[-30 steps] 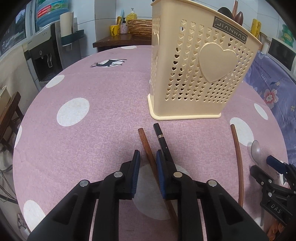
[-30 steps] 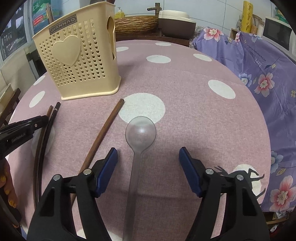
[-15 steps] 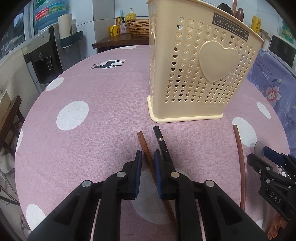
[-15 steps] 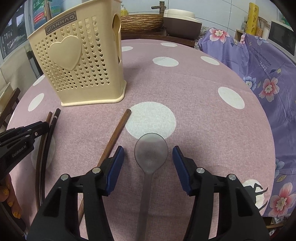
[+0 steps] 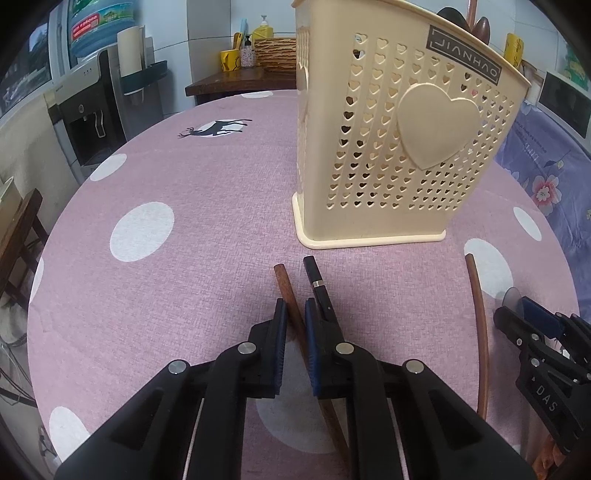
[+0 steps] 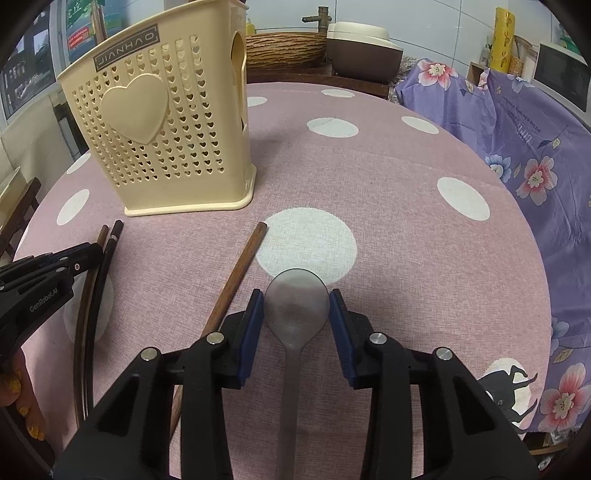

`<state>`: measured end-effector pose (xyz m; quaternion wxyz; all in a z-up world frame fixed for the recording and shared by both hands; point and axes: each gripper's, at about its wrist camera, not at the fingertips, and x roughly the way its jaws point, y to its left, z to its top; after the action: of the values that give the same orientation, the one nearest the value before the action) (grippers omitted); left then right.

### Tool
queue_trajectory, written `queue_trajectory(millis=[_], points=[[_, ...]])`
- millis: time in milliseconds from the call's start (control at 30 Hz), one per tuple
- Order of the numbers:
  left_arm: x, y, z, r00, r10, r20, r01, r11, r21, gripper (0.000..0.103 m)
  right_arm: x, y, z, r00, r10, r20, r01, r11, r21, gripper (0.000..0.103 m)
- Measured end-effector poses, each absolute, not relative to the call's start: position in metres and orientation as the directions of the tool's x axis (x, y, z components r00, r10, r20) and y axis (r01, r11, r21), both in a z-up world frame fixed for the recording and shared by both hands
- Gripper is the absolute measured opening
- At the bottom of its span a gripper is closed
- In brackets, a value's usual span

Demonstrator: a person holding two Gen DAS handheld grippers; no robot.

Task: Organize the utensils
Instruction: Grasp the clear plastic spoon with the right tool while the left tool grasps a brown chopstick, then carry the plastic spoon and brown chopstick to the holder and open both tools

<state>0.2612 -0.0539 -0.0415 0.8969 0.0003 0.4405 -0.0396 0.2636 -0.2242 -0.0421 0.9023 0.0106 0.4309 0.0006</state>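
A cream perforated utensil basket (image 5: 399,155) stands on the pink dotted table; it also shows in the right wrist view (image 6: 162,140). My left gripper (image 5: 294,314) is shut on a brown chopstick (image 5: 286,286) that lies on the cloth; a black chopstick (image 5: 317,282) lies just right of its right finger. My right gripper (image 6: 296,306) has its pads against both sides of the bowl of a grey translucent spoon (image 6: 295,306) lying on the table. Another brown chopstick (image 6: 240,269) lies left of the spoon.
A purple floral cloth (image 6: 535,147) covers something at the table's right. A water dispenser (image 5: 96,110) stands at the far left. A wooden sideboard with a wicker basket (image 5: 275,55) and bottles is behind the table. Wooden utensils stick out of the cream basket (image 5: 476,22).
My left gripper has closed onto the brown chopstick. My right gripper has moved forward along the spoon and closed from wide open onto its bowl.
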Motion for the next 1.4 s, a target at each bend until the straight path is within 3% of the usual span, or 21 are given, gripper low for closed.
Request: queue_trajectory(millis=[700, 1033, 1400], points=[[0.259, -0.042, -0.022, 0.642, -0.134, -0.755, 0.07, 0.991, -0.116, 0.008, 0.26, -0.239, -0.026, 0.673, 0.109, -0.731, -0.02, 0.991, 0.13, 0.037], [0.225, -0.01, 0.041, 0.723, -0.281, -0.631, 0.14, 0.954, -0.264, 0.008, 0.232, -0.254, 0.033, 0.763, 0.213, -0.61, -0.09, 0.97, 0.225, 0.037], [0.194, 0.014, 0.095, 0.818, -0.293, -0.494, 0.164, 0.943, -0.289, 0.008, 0.206, -0.261, 0.07, 0.802, 0.251, -0.543, -0.126, 0.958, 0.257, 0.037]])
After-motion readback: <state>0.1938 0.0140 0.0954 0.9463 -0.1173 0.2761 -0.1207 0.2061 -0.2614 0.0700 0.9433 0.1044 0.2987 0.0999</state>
